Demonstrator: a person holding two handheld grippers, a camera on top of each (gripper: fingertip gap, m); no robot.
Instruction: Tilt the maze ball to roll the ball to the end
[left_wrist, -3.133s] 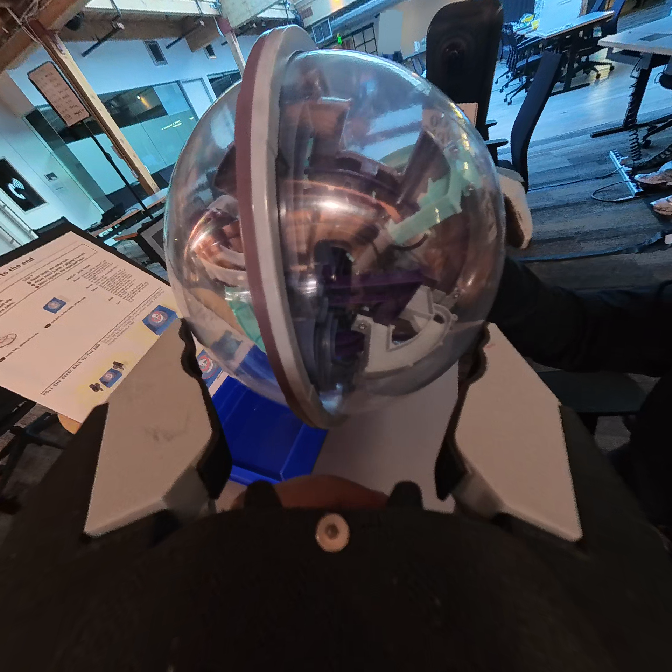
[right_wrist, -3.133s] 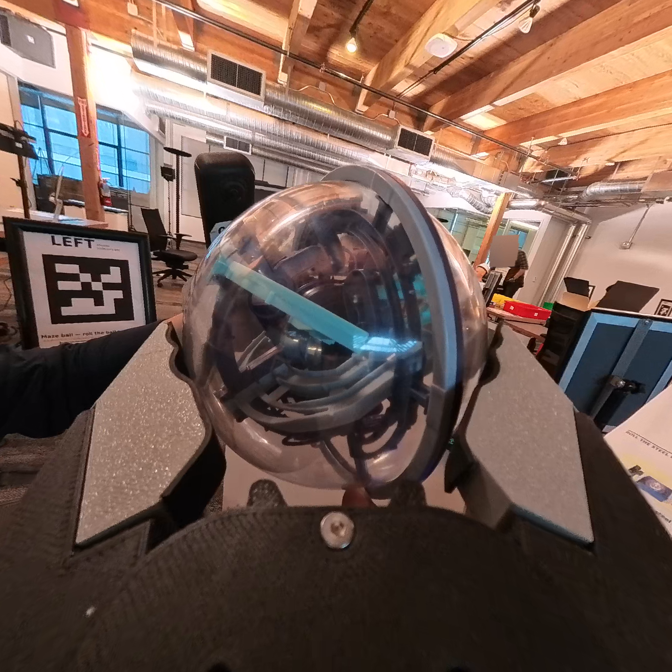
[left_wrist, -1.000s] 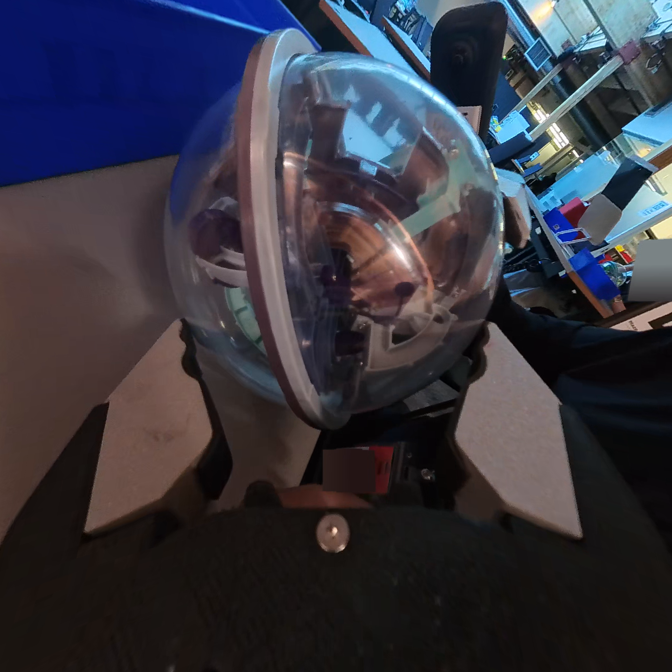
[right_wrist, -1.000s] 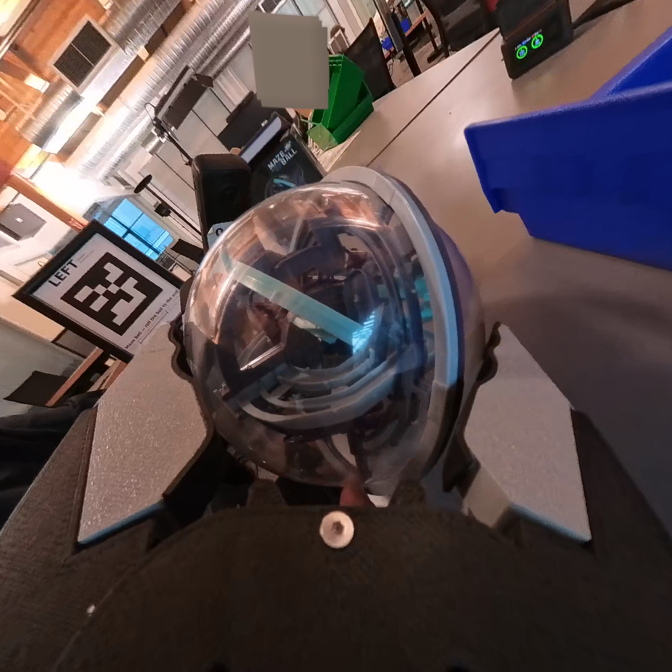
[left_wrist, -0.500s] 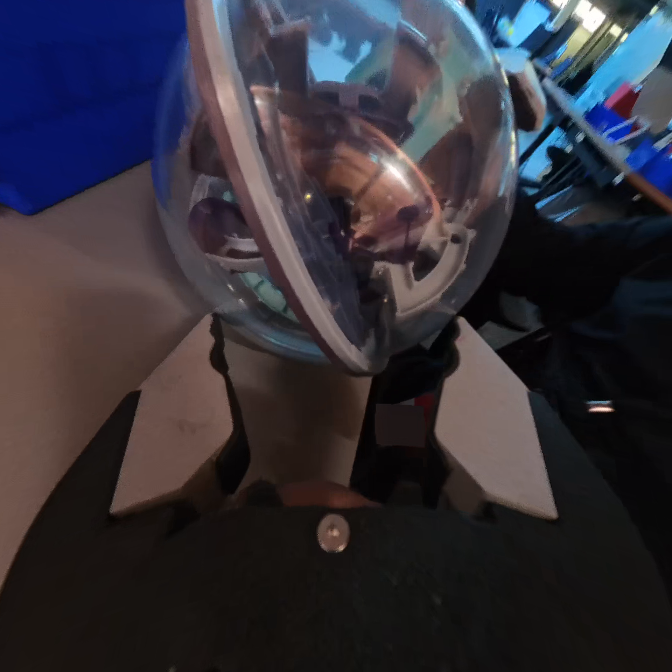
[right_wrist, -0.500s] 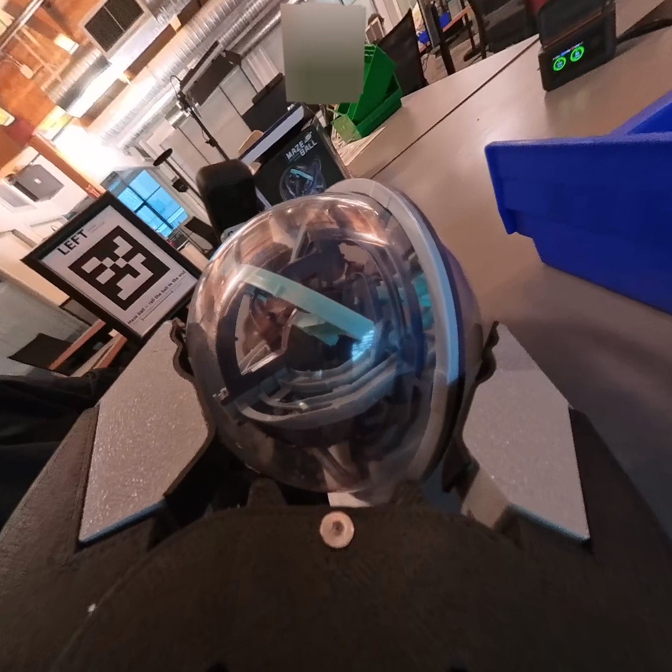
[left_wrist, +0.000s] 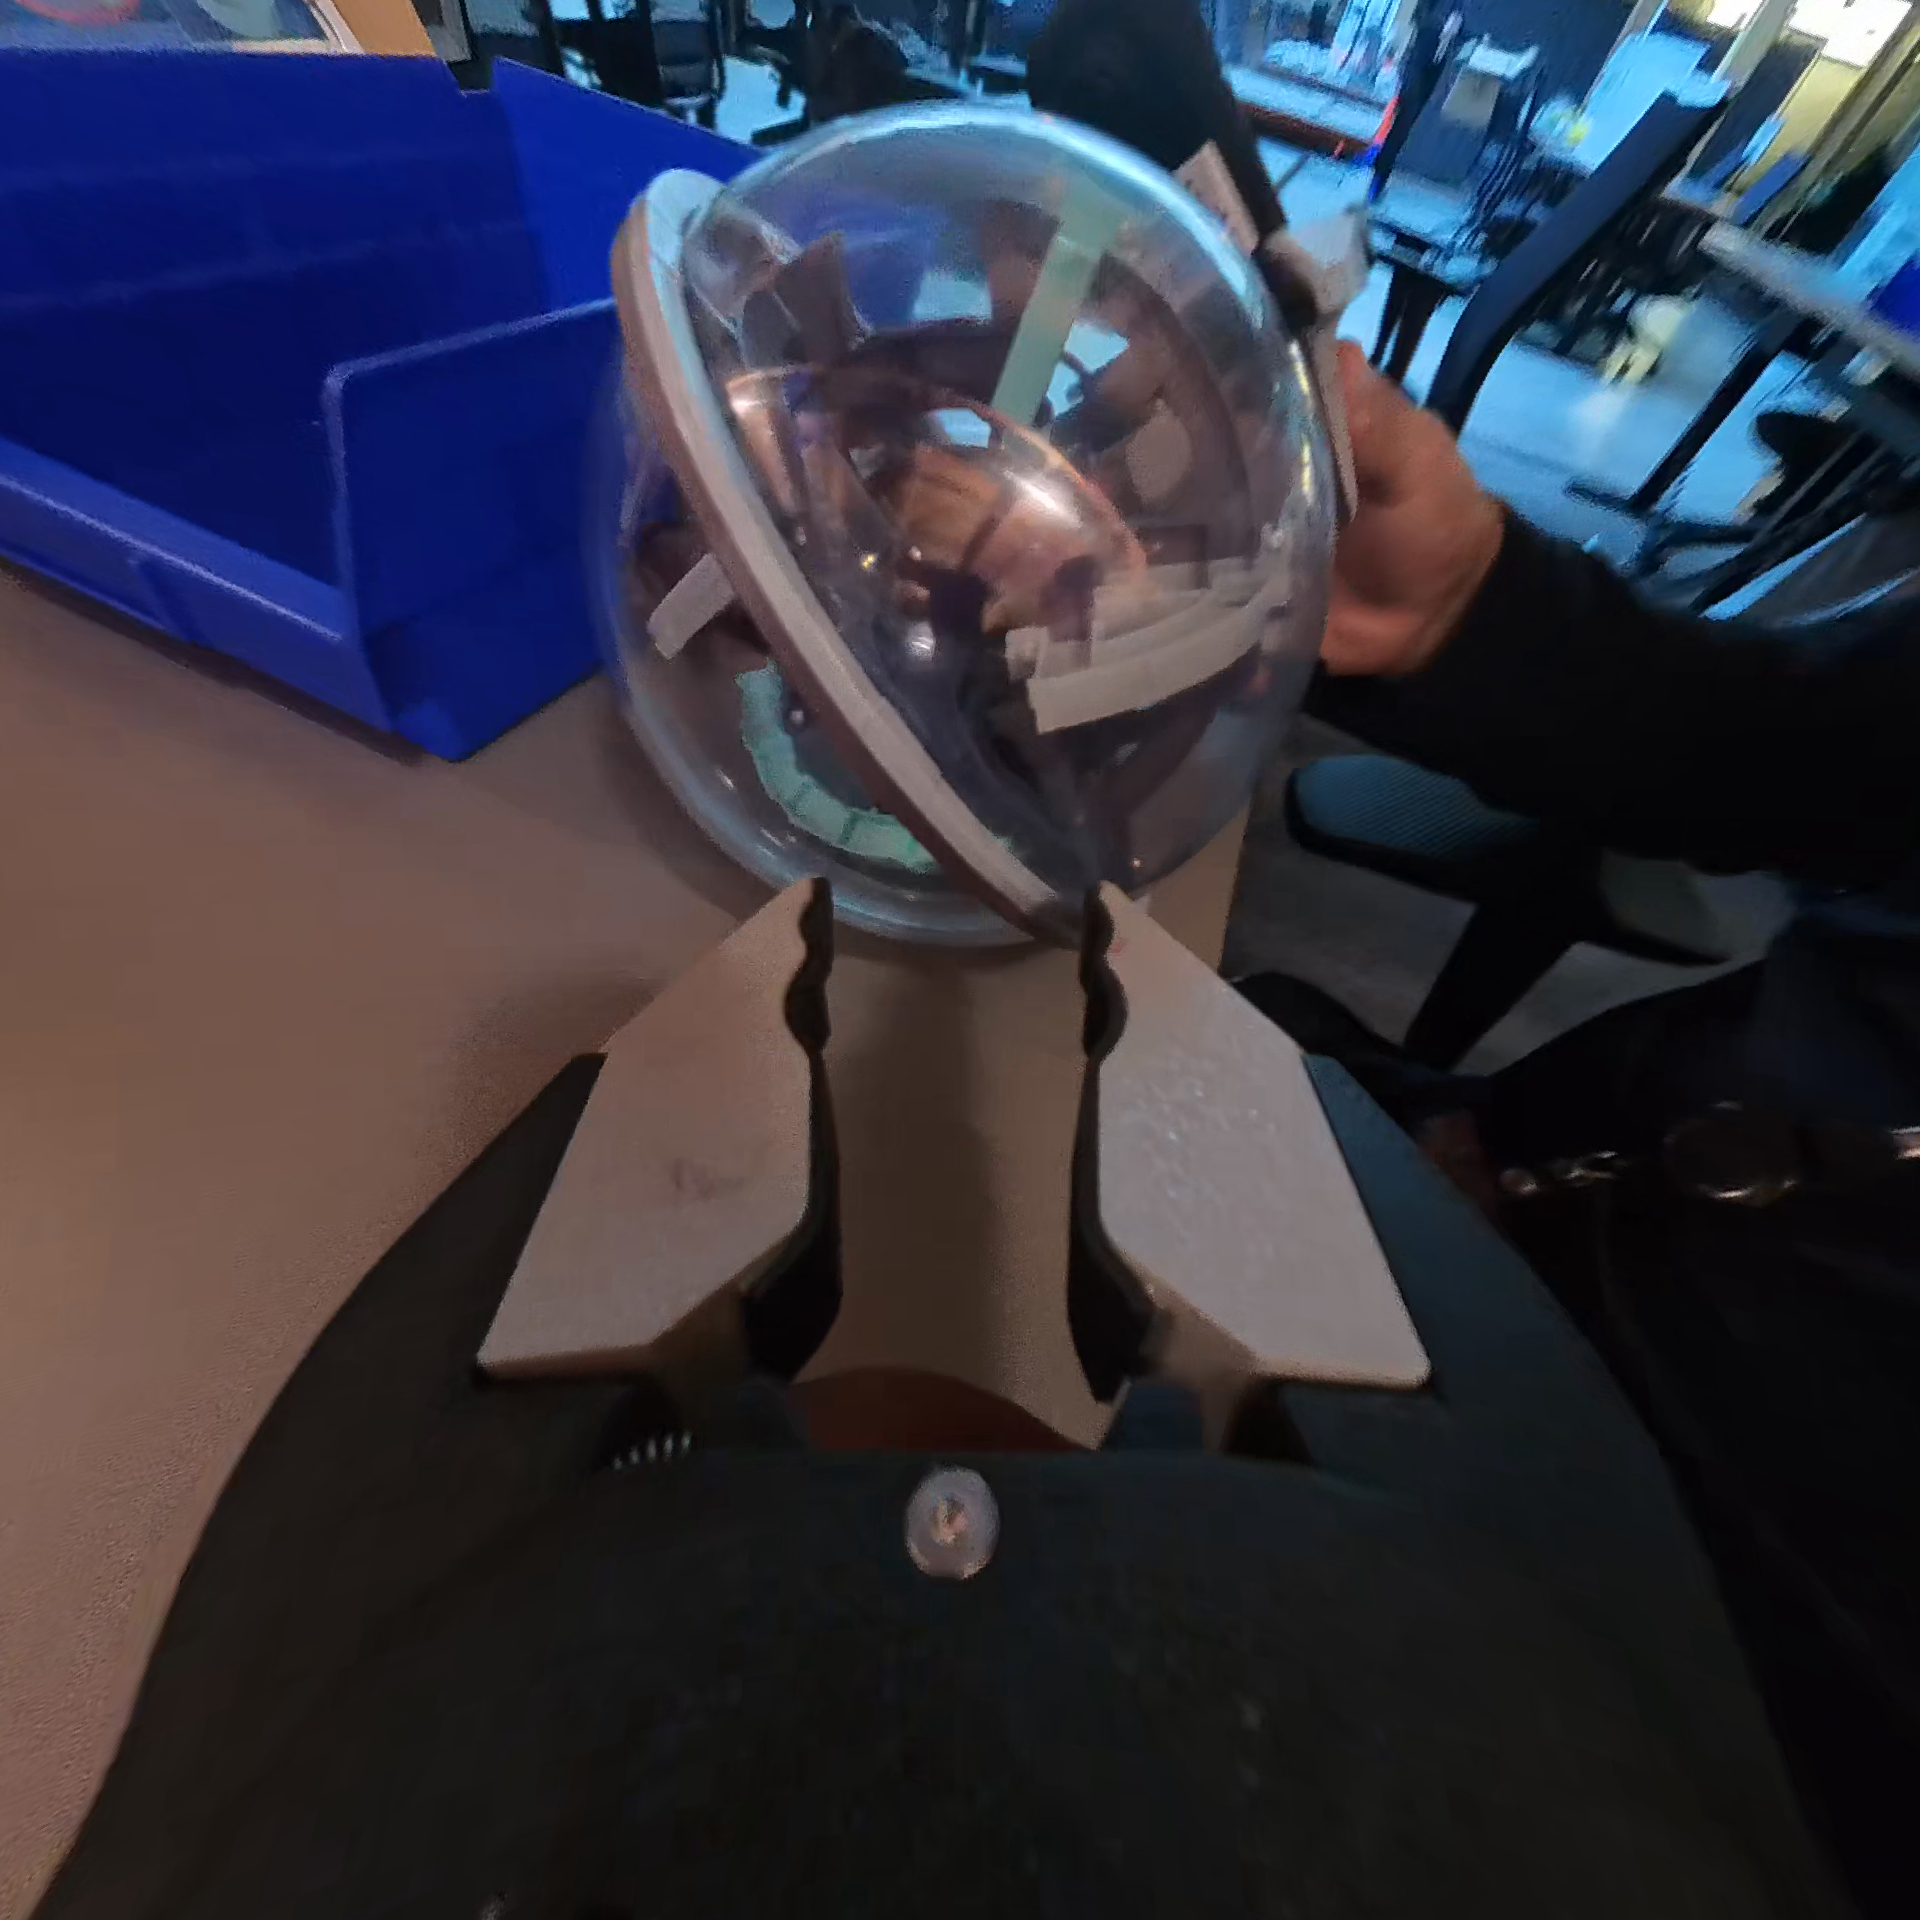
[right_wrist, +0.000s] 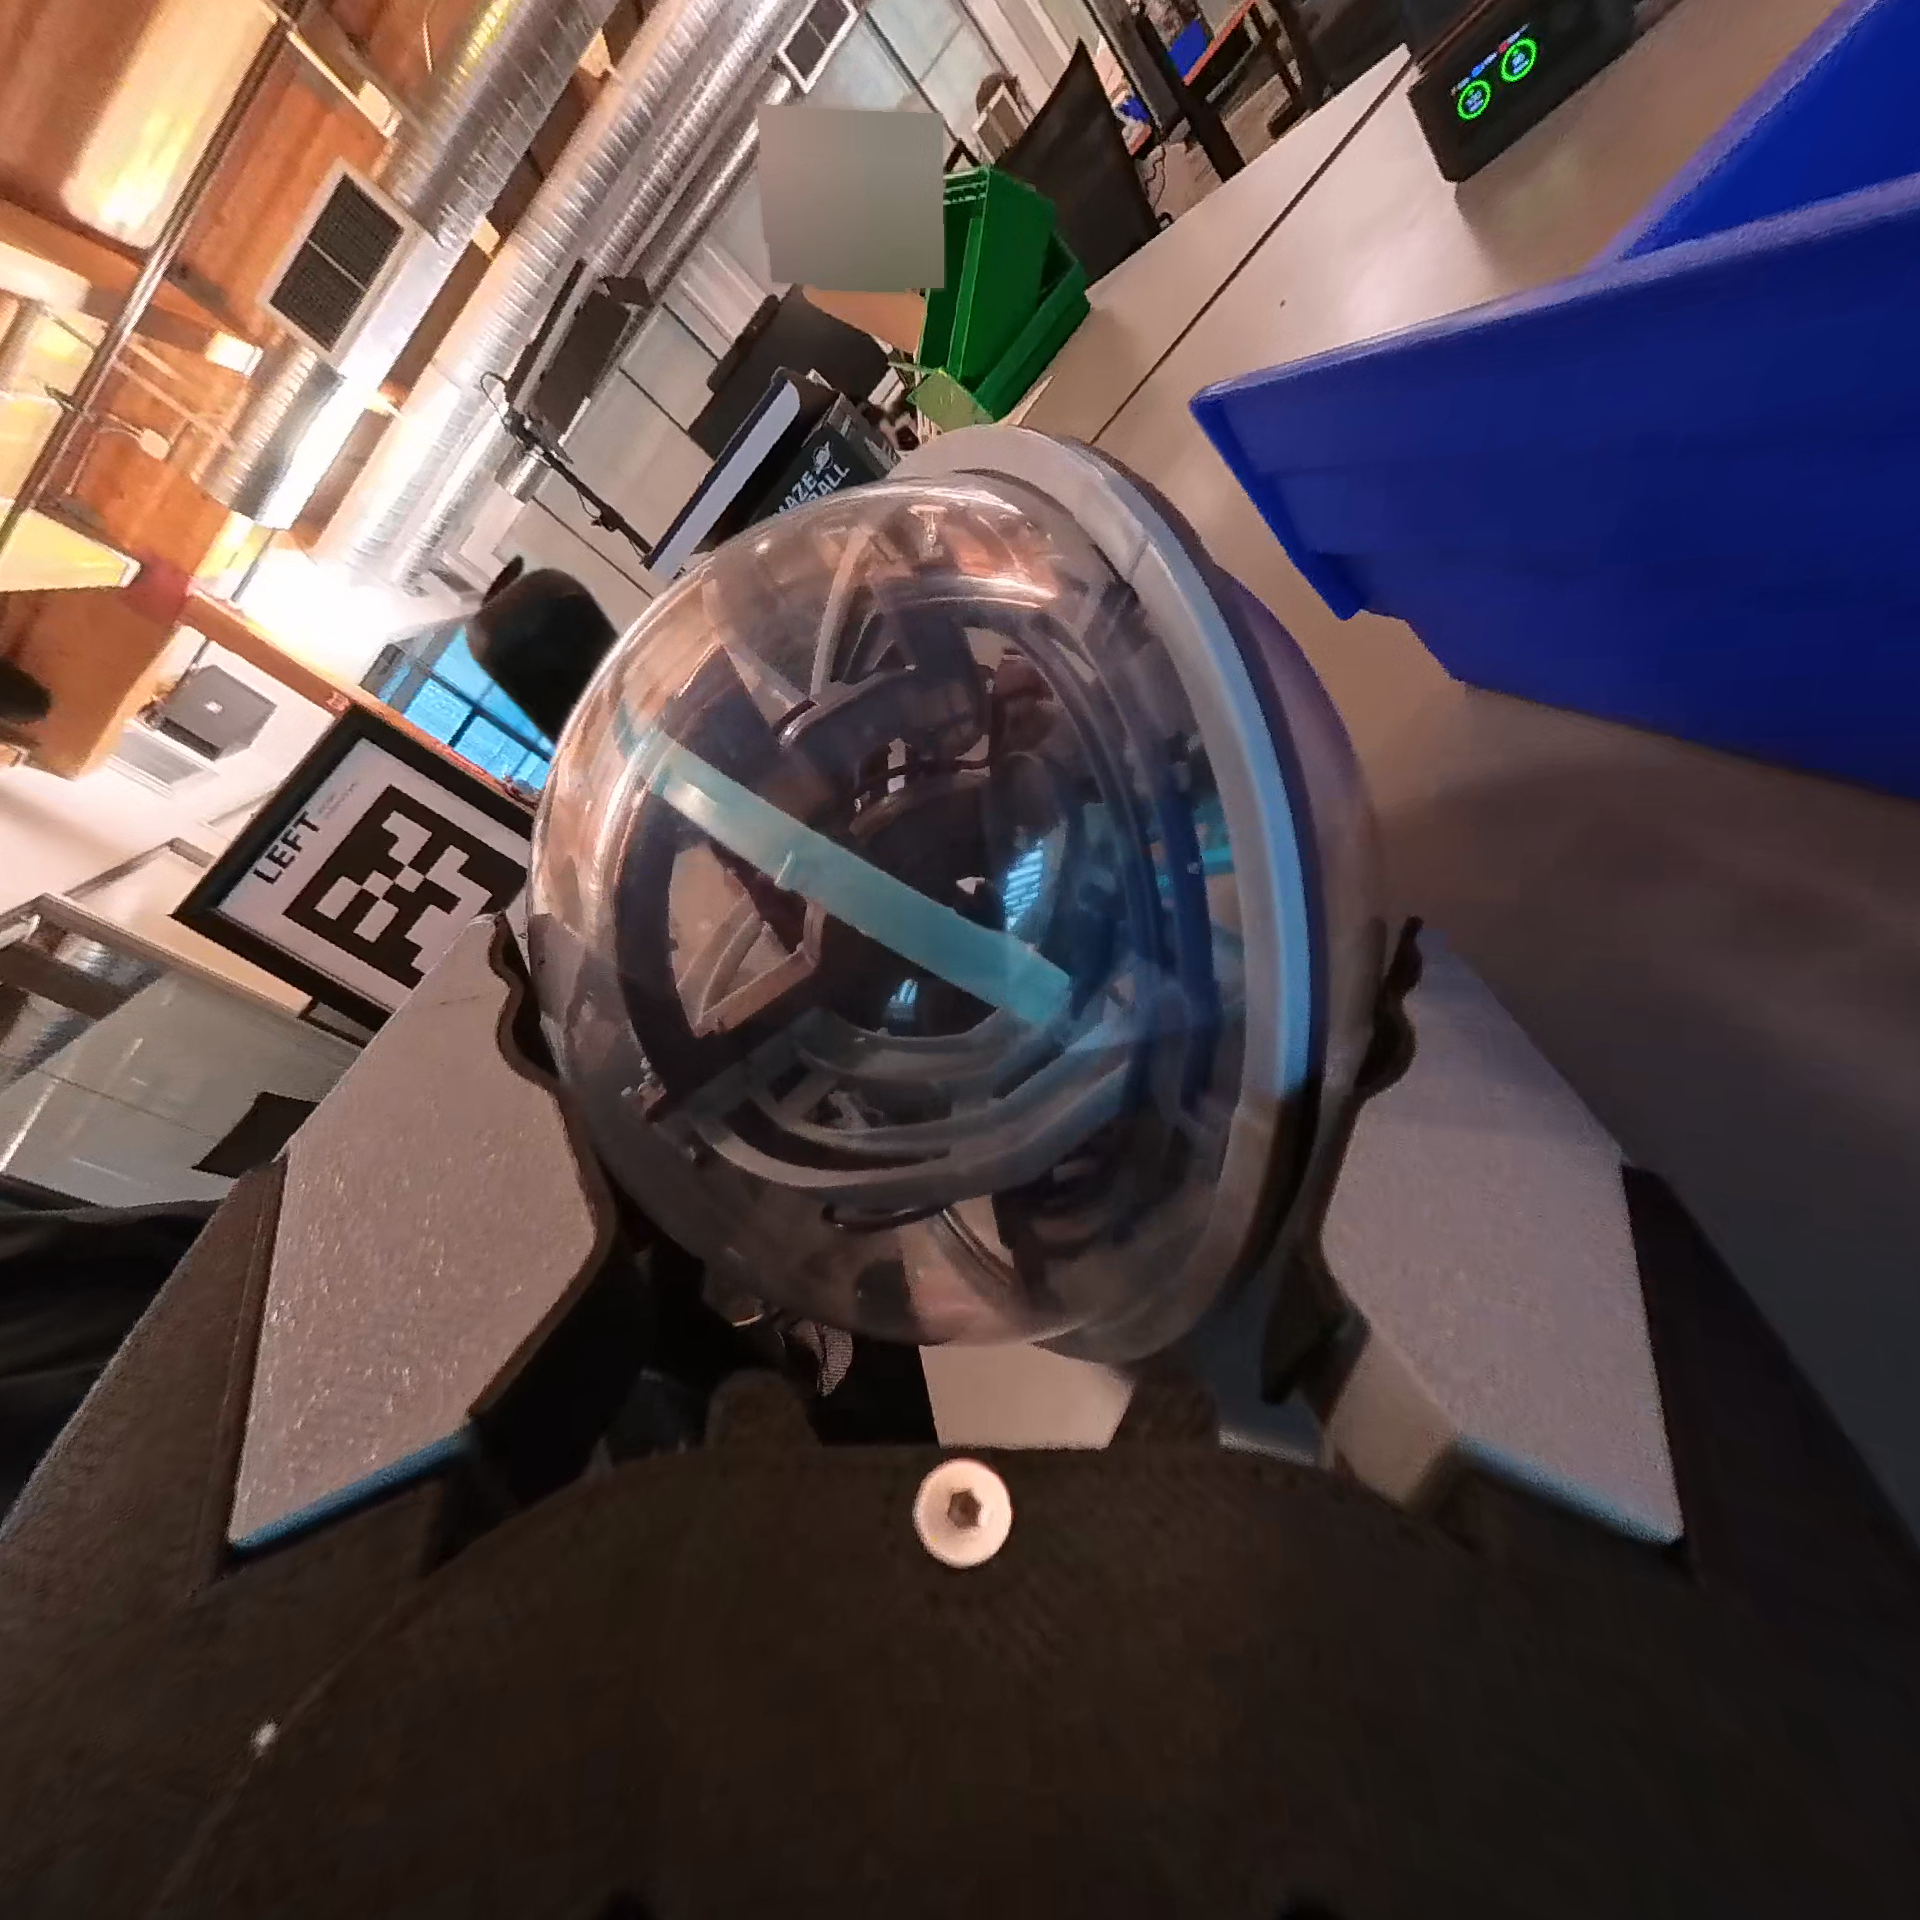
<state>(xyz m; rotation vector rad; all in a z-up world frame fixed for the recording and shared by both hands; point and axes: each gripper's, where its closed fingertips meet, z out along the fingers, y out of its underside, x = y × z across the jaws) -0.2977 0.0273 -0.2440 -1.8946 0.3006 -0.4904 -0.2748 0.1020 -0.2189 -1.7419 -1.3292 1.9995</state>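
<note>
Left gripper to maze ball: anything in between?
Nothing visible. The left gripper sits just short of the maze ball, its fingers not around it. The right gripper holds the ball.

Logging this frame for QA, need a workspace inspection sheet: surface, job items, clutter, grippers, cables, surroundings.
Surface: beige table, bare near the grippers.
Job's things: clear maze ball with grey equator ring, tilted, off the table.
Clutter: blue bin; green bin; framed marker sign; small black device with green lights.
Grippers: right gripper clamps the ball on both sides; left gripper open, tips just below the ball, gripping nothing.
Cables: nothing seen.
Surroundings: office chairs, wooden ceiling with ducts.
</note>
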